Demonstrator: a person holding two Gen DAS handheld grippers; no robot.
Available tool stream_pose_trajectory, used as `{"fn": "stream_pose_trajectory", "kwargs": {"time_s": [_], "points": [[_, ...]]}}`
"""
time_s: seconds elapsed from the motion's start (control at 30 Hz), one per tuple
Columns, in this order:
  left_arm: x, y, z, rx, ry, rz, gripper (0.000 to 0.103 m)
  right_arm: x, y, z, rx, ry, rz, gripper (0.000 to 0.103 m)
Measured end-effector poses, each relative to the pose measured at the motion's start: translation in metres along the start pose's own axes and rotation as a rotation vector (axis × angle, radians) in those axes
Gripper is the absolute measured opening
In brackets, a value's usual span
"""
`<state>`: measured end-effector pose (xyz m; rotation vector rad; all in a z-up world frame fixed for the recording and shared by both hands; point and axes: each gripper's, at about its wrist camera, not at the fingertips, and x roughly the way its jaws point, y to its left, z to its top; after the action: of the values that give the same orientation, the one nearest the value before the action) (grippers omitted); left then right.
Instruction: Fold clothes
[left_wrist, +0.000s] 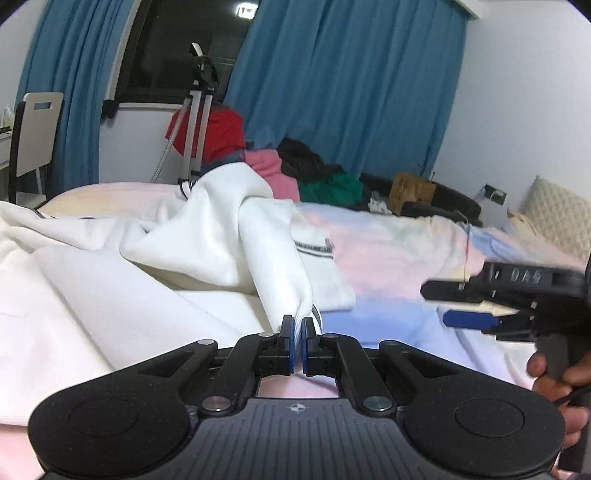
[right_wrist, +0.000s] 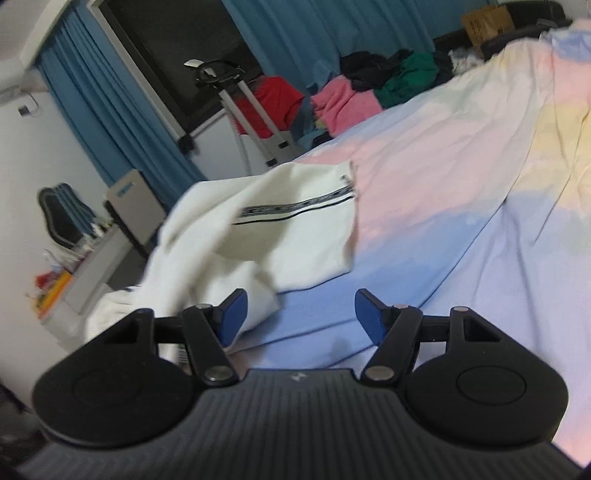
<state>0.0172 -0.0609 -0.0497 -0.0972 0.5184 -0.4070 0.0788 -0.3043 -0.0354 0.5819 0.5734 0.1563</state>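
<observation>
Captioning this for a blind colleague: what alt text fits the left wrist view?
The left hand-held gripper is shut on a fold of white garment lifted off a pastel bedsheet. The open right hand-held gripper hovers alongside.

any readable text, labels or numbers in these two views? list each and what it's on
Nothing reads cleanly.
Right gripper body, left wrist view: raised characters, mirrored or upside down and blurred; not readable.
White garment trim band: dark patterned stripe, maybe lettering, too blurred to read.
Cardboard box: dark print, too small.
Bright sign outside the window: overexposed, illegible.
Left gripper, shut on the white garment: compass-like emblem only, no words.
</observation>
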Motion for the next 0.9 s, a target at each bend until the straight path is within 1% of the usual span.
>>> {"fn": "stream_pose_trajectory", "kwargs": {"time_s": [0.03,0.17,0.2,0.23,0.3,0.37,0.53,0.7,0.73,0.77,0.8,0.83,0.9], "points": [[0.003,0.001,0.001,-0.002,0.001,-0.005,0.003,0.005,0.001,0.004,0.017,0.004,0.011,0.061],[0.006,0.018,-0.001,-0.052,-0.001,-0.045,0.004,0.024,0.007,0.022,0.084,0.020,0.053,0.060],[0.006,0.022,-0.004,-0.058,-0.002,-0.054,0.004,0.028,0.009,0.027,0.100,0.024,0.063,0.058],[0.007,0.026,-0.006,-0.069,-0.003,-0.066,0.004,0.041,0.011,0.035,0.126,0.029,0.060,0.055],[0.013,0.033,-0.009,-0.095,0.010,-0.091,0.004,0.070,0.014,0.053,0.174,0.042,0.051,0.052],[0.021,0.040,-0.010,-0.115,0.018,-0.113,0.004,0.105,0.020,0.072,0.187,0.046,0.046,0.050],[0.048,0.064,-0.020,-0.174,0.041,-0.182,0.004,0.196,0.037,0.111,0.201,0.068,-0.039,0.050],[0.081,0.088,-0.031,-0.242,0.097,-0.226,0.004,0.277,0.051,0.130,0.162,0.093,-0.122,0.050],[0.086,0.092,-0.032,-0.248,0.100,-0.234,0.004,0.291,0.052,0.132,0.164,0.100,-0.137,0.043],[0.091,0.096,-0.034,-0.255,0.100,-0.246,0.004,0.302,0.052,0.133,0.164,0.108,-0.154,0.034],[0.096,0.099,-0.035,-0.260,0.096,-0.259,0.004,0.313,0.051,0.134,0.164,0.116,-0.173,0.015],[0.098,0.102,-0.035,-0.264,0.089,-0.274,0.004,0.320,0.051,0.135,0.163,0.124,-0.193,0.011],[0.103,0.106,-0.036,-0.272,0.074,-0.305,0.004,0.321,0.053,0.136,0.133,0.095,-0.229,0.008]]}}
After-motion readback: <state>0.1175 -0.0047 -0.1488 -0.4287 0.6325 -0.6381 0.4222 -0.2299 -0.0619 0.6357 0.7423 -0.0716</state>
